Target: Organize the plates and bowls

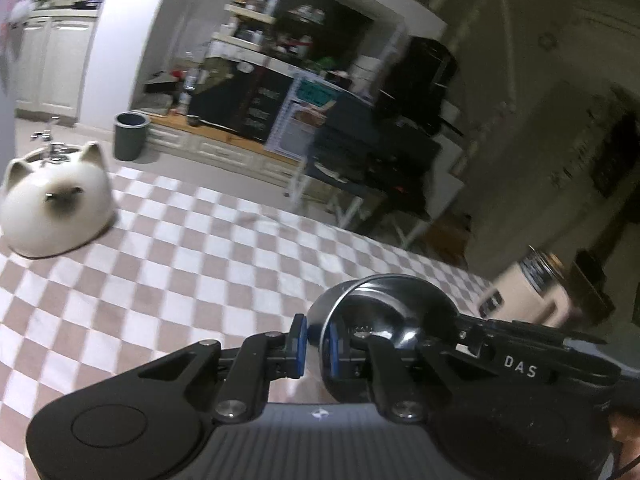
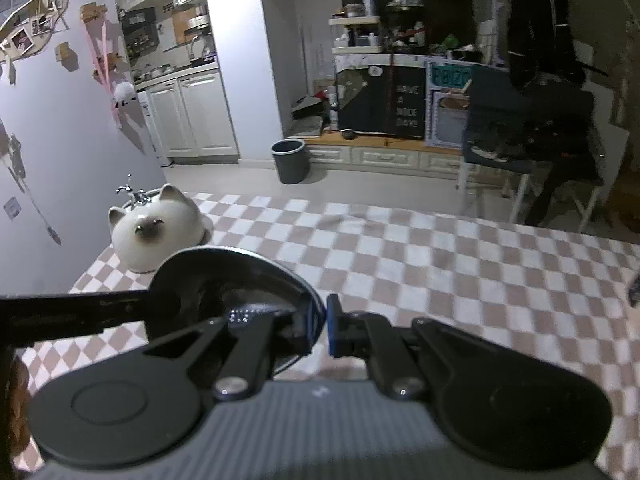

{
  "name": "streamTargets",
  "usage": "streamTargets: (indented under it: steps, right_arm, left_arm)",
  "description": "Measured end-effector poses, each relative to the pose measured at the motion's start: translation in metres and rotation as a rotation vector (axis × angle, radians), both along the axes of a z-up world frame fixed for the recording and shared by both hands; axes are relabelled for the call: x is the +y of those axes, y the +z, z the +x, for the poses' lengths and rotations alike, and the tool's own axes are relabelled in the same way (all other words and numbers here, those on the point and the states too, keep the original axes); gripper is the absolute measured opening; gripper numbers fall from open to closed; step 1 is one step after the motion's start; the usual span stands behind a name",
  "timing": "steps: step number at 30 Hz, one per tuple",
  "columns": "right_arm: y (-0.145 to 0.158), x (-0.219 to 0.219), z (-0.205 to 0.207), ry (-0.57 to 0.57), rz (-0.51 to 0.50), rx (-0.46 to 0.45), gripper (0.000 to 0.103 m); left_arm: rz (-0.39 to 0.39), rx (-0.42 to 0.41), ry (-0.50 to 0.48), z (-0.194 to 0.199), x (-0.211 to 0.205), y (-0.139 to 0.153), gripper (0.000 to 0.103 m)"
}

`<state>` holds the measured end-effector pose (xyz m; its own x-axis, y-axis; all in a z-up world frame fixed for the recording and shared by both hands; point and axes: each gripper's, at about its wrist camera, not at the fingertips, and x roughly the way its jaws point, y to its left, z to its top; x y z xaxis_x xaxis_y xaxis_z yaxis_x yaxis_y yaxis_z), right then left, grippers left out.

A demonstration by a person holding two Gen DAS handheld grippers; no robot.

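Observation:
A shiny steel bowl [image 1: 384, 308] is held above the checkered tablecloth by both grippers. My left gripper [image 1: 316, 346] is shut on the bowl's left rim. In the right wrist view the same bowl [image 2: 228, 280] shows, and my right gripper [image 2: 320, 330] is shut on its right rim. The other gripper's black body [image 2: 72, 312] reaches in from the left. A white cat-shaped bowl [image 1: 54, 210] lies upside down on the table at the far left; it also shows in the right wrist view [image 2: 156, 234].
The checkered tablecloth [image 2: 440, 264] covers the table. A cream canister with a dark lid [image 1: 528, 288] stands near the table's right edge. Beyond the far edge are a grey bin [image 2: 290, 160], a chair [image 2: 520, 160] and cluttered shelves [image 2: 380, 60].

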<state>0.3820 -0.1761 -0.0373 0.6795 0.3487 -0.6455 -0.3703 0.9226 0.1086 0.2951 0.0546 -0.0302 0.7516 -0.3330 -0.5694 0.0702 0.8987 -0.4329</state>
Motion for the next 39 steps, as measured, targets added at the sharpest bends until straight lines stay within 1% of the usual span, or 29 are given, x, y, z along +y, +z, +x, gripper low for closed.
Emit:
streamTargets:
  steps: [3,10,16,22,28,39]
  right_arm:
    - [0.003,-0.025,-0.019,-0.021,0.01,0.006,0.009]
    - [0.001,-0.082,-0.053,-0.104,0.038,0.037,0.01]
    - [-0.008,-0.124,-0.071,-0.198,0.053,0.059,0.01]
    - [-0.018,-0.159,-0.088,-0.268,0.07,0.084,0.012]
    - [-0.027,-0.172,-0.091,-0.3,0.08,0.123,0.014]
    - [-0.042,-0.173,-0.09,-0.314,0.042,0.185,0.013]
  left_arm:
    - [-0.009,-0.002,-0.045,-0.009,-0.018,0.002,0.012]
    - [0.021,-0.004,-0.159,-0.018,-0.07,0.001,0.012]
    - [0.019,0.028,-0.237,-0.012,-0.114,-0.009,0.012]
    - [0.039,0.098,-0.305,-0.006,-0.15,-0.028,0.012]
    - [0.082,0.134,-0.354,-0.006,-0.171,-0.043,0.012]
    - [0.115,0.174,-0.38,-0.006,-0.181,-0.056,0.012]
